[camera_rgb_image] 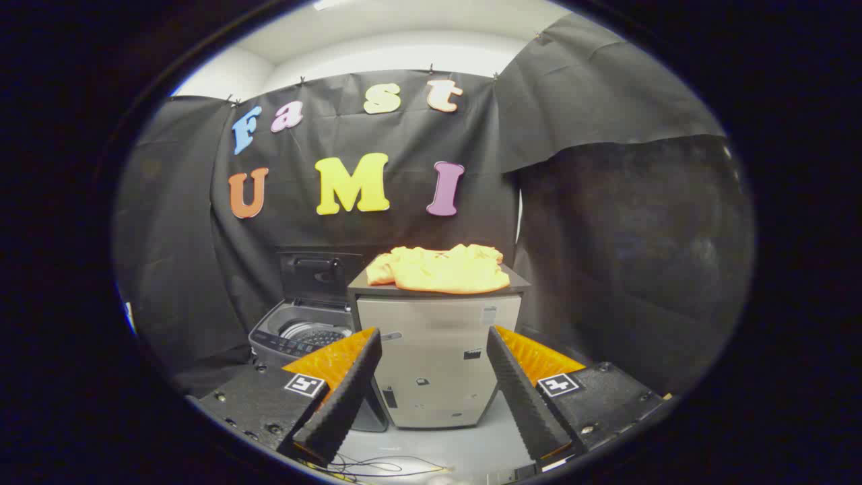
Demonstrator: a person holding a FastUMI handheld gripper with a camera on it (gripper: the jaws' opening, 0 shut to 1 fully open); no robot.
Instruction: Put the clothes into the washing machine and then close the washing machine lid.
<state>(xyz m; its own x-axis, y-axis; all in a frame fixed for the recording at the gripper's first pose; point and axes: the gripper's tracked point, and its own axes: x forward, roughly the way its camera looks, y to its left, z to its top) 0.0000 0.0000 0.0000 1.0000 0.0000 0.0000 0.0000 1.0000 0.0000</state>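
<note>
An orange-yellow garment [441, 267] lies crumpled on top of a small light-coloured cabinet [438, 364], beyond my fingers. To the cabinet's left stands a grey top-loading washing machine [296, 333] with its dark lid [316, 276] raised upright and the drum showing. My gripper [434, 384] is open, its fingers spread wide with nothing between them, well short of the cabinet and pointed at its front.
Black cloth walls close the booth behind and on both sides. The cabinet has a dark top slab [512, 286] under the garment. A pale floor [465, 448] runs from my fingers to the cabinet, with thin cables [377, 466] lying on it close by.
</note>
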